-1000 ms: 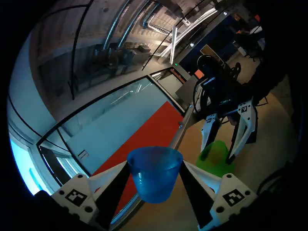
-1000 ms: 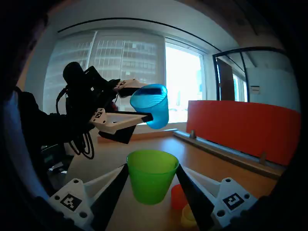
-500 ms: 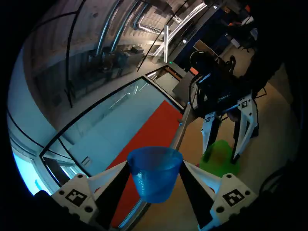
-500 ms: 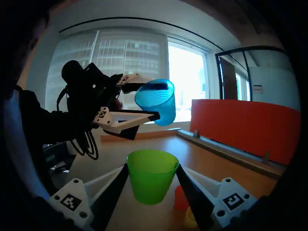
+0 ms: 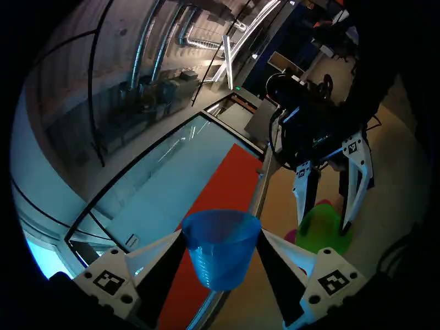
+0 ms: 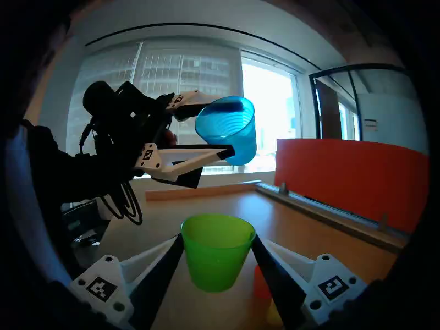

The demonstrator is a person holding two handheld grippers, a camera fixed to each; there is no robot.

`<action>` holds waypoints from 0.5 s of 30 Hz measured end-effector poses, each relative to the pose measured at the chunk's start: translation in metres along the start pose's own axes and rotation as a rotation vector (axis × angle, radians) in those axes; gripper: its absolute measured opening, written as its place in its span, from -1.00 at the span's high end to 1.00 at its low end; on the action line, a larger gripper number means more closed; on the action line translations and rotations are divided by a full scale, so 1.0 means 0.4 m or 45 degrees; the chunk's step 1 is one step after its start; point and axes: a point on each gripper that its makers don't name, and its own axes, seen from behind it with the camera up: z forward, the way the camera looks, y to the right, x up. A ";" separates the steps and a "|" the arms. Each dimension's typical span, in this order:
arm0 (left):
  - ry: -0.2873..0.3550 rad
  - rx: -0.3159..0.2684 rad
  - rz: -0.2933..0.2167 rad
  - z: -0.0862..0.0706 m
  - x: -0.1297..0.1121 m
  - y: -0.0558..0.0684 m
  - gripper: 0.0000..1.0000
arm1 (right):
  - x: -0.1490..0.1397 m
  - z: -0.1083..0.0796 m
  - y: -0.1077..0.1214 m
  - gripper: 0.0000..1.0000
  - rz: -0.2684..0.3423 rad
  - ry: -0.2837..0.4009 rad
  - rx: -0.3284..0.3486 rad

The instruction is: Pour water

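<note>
Your left gripper (image 5: 221,237) is clamped on the blue cup (image 5: 221,258), both fingers pressing its sides, the cup sitting right between the tips and straight ahead of the camera. Your right gripper (image 6: 217,242) is doing the same job on the green cup (image 6: 217,253), closed onto it from both sides and holding it upright, mouth open to the top, just above the bench (image 6: 313,228). From the right gripper view, the blue cup hangs up above and a little beyond the green one, tipped over so its mouth faces back toward you. From the left gripper view, the green cup sits ahead and off to the right, lower than the blue. I'd call this the pour itself, at the tipping stage. No stream of water is visible, and I can't tell how much the blue cup holds. Next you want the blue lip brought in directly over the green mouth, then more tilt from the left wrist, slowly. Right side: hold level and give a steady target. The risk, as I judge it, is tipping while the lip is off to one side and spilling onto the bench.
</note>
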 end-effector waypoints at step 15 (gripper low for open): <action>0.008 -0.001 0.092 0.002 0.023 -0.001 -0.72 | -0.001 0.009 -0.005 -0.83 0.003 0.006 0.013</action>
